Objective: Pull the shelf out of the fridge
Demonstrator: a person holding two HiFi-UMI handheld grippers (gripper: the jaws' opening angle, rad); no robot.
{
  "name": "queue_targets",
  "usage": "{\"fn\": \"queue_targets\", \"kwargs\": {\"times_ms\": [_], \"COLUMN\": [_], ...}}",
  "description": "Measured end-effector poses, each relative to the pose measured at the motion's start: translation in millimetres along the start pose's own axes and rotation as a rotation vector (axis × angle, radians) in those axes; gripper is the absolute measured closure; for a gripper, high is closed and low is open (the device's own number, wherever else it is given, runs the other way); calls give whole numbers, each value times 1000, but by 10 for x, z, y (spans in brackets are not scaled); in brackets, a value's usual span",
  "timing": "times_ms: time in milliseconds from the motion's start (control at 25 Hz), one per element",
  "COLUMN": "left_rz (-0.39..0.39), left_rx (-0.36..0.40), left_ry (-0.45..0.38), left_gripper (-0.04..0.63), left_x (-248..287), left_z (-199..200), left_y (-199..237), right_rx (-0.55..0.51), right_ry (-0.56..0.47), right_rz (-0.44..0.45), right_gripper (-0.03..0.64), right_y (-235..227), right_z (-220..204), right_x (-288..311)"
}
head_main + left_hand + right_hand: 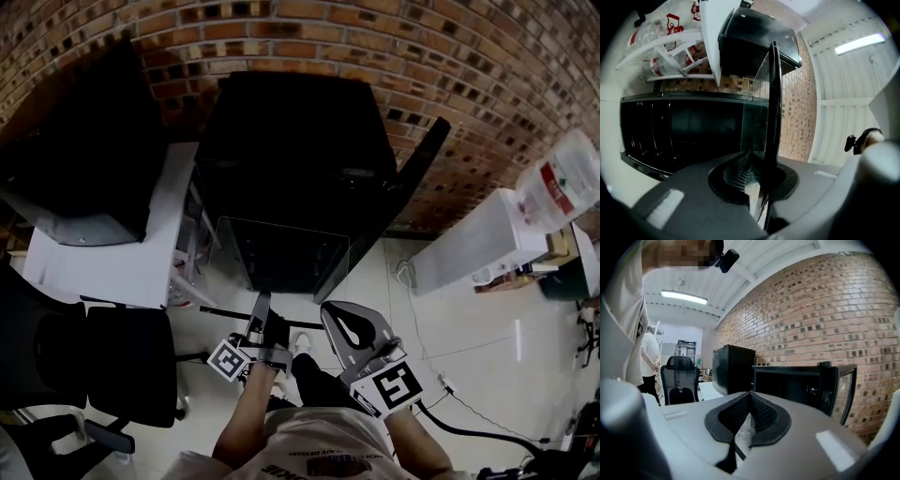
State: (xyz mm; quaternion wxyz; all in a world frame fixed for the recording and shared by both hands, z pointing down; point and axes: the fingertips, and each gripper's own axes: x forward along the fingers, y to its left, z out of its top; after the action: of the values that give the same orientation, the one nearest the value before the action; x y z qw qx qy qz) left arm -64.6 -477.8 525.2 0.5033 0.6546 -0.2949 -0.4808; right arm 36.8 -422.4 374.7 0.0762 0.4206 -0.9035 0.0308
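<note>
Pale glossy floor (469, 323), brick wall (422, 56); left gripper (260, 307) tight on glass shelf (281, 253), right gripper (333, 314) closed, empty

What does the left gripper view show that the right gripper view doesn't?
Only the left gripper view: the shelf, edge-on, clamped in the left hand-held gripper, and bottles on a white rack. Only the right gripper view: the right hand-held gripper with jaws together, an office chair and a standing person near it. Both: the black fridge and the brick wall.
</note>
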Motion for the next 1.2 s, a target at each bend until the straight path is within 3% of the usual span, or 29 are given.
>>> {"fn": "queue_targets", "kwargs": {"times_ms": [520, 1200], "left_rz": [-83, -98], "left_rx": [15, -5], "left_ry": [66, 105], "left_gripper": [577, 575], "left_x": [-400, -617], "left_z": [-111, -151], "left_y": [-717, -861], "right_rx": [-22, -33], "right_ry": [-82, -78], "right_rz": [-15, -25], "right_gripper": [614, 614], "right_y": [565, 869], "right_z": [194, 121], "right_x": [-355, -478]}}
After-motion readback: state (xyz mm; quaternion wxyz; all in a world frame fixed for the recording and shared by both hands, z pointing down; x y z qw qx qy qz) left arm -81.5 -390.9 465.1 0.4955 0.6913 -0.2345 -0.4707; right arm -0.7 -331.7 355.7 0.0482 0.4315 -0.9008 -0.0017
